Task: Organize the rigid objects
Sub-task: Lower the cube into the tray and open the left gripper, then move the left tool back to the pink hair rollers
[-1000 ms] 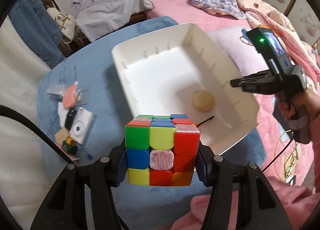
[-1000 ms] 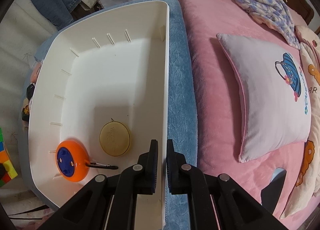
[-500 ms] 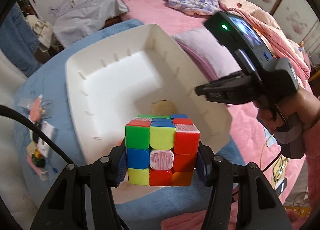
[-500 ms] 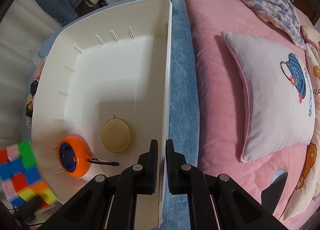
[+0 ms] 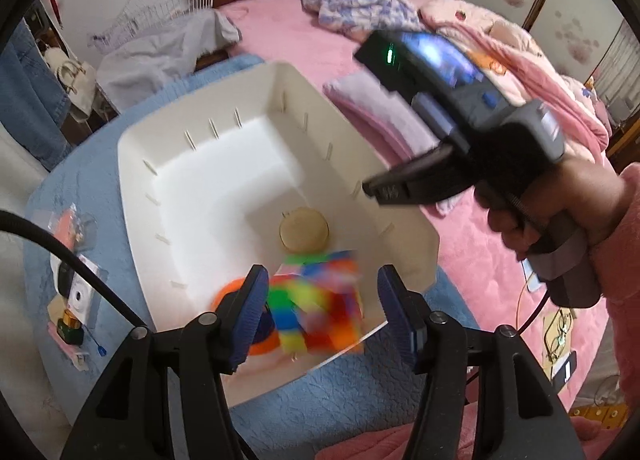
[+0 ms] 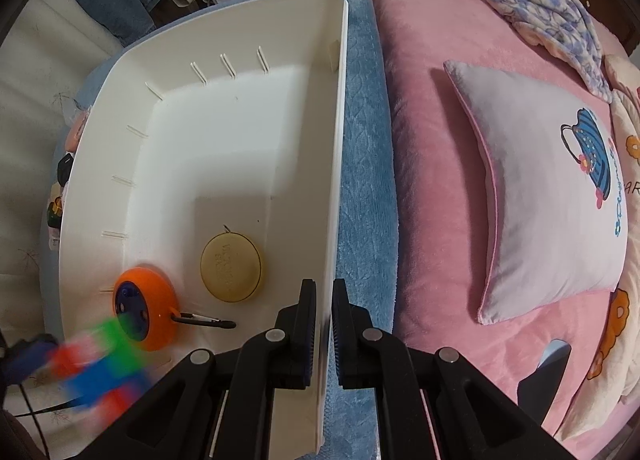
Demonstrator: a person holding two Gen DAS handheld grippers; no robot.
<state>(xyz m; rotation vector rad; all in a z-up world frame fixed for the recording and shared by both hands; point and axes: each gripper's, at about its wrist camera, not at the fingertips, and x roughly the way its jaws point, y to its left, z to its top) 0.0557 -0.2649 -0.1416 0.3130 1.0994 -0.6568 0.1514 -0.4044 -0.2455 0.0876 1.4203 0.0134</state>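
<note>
A multicoloured puzzle cube (image 5: 316, 300), blurred, is loose between the spread fingers of my open left gripper (image 5: 322, 310) above the near end of the white bin (image 5: 136, 188). It also shows blurred in the right wrist view (image 6: 100, 364). Inside the bin lie an orange and blue round toy (image 6: 144, 308) and a tan round disc (image 6: 231, 268). My right gripper (image 6: 323, 330) is shut on the bin's right wall (image 6: 336, 180); it also shows in the left wrist view (image 5: 376, 190).
The bin stands on a blue mat (image 5: 96, 132) on a pink bed (image 6: 432, 40). A small white camera and several small items (image 5: 74, 296) lie left of the bin. A lilac pillow (image 6: 548, 200) lies to the right.
My left gripper moved over the bin's near end and opened. The cube left its grip and is dropping into the bin. The right gripper has stayed on the bin wall.
</note>
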